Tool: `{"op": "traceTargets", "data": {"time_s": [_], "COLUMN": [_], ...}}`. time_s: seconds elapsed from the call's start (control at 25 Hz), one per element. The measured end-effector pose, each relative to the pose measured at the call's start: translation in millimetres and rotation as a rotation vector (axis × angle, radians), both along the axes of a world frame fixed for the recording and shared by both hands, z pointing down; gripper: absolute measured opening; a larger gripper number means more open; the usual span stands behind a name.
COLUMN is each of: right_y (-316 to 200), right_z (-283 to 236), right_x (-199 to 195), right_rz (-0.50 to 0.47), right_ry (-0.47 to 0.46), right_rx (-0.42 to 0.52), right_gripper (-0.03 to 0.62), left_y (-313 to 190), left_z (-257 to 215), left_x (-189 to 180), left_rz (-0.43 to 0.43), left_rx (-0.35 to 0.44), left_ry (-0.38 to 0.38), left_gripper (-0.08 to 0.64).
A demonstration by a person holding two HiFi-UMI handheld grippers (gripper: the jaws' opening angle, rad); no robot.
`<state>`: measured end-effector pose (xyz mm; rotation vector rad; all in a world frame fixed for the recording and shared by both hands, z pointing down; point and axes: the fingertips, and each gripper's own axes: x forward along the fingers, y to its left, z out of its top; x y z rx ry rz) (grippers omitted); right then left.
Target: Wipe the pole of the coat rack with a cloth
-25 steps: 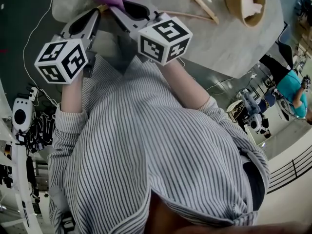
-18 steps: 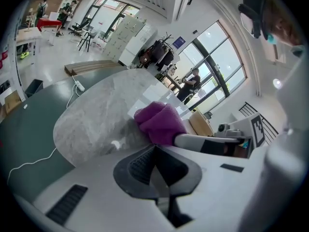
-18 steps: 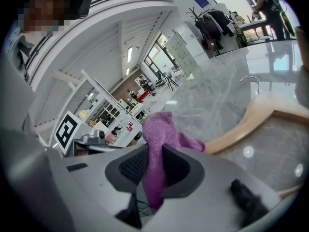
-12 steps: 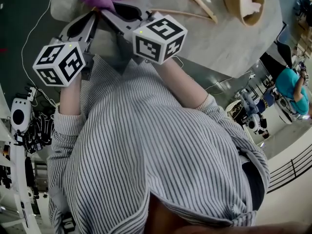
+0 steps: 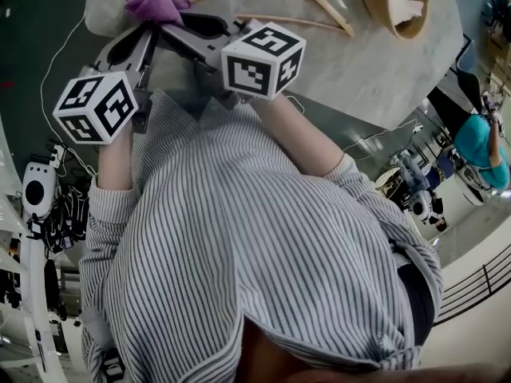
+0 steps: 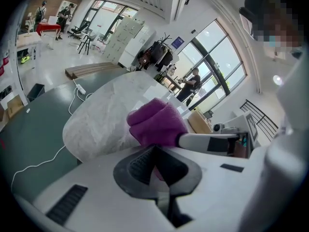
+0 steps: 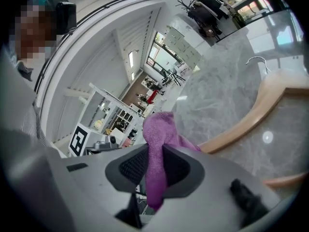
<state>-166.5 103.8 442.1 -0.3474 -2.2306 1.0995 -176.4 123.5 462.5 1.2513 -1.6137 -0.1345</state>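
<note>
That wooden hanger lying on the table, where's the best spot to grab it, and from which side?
Probably one curved wooden arm of the hanger, pinched across its narrow width. Come down from above: it lies flat on the marble table, so nothing can slide under it. The wire hook looks too thin to hold firmly.

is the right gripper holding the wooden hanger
No, the jaws of the right gripper are shut on the purple cloth, while the wooden hanger lies on the table beyond them.

The purple cloth (image 7: 158, 129) (a fuzzy, bunched wad) sits pinched in the right gripper (image 7: 154, 173).
</note>
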Motion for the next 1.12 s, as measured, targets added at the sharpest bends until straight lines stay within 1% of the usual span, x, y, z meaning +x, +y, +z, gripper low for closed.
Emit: {"op": "traceTargets", "data": {"time_s": [0.12,0.24,0.52,0.72,0.92,1.12], "right_y": [-1.5,-9.7,-37.3,-44.7,-45.3,-50.5], "right_z": [-7.7,-7.1,2.5,10.6,14.9,21.7], "right_x": [0.5,5.2,30.9,42.3,44.6,52.3], "right_rz": [0.019,0.049,0.12,0.157,0.193,0.244], "right_ry": [-0.009,-0.01,0.028,0.045,0.062,0.088], "right_rx": [-0.049,-0.08,-0.106,-0.108,-0.105,-0.067], "right_gripper": [0.083,0.083,0.083,0.083,0.083,0.083], "left_y": [-0.3,-7.2,-34.7,-46.6,-49.5,-54.0], "left_z": [-6.7,-7.3,-7.4,-2.9,-3.4,-0.8], "left_x": [0.9,3.5,21.9,31.9,35.0,40.3], "left_rz": [0.018,0.04,0.119,0.201,0.276,0.331], "left_rx": [0.001,-0.001,-0.026,-0.043,-0.054,-0.059], "left_ry": [-0.009,-0.021,-0.029,-0.021,-0.015,-0.009], "left_gripper": [0.011,0.012,0.012,0.011,0.011,0.012]}}
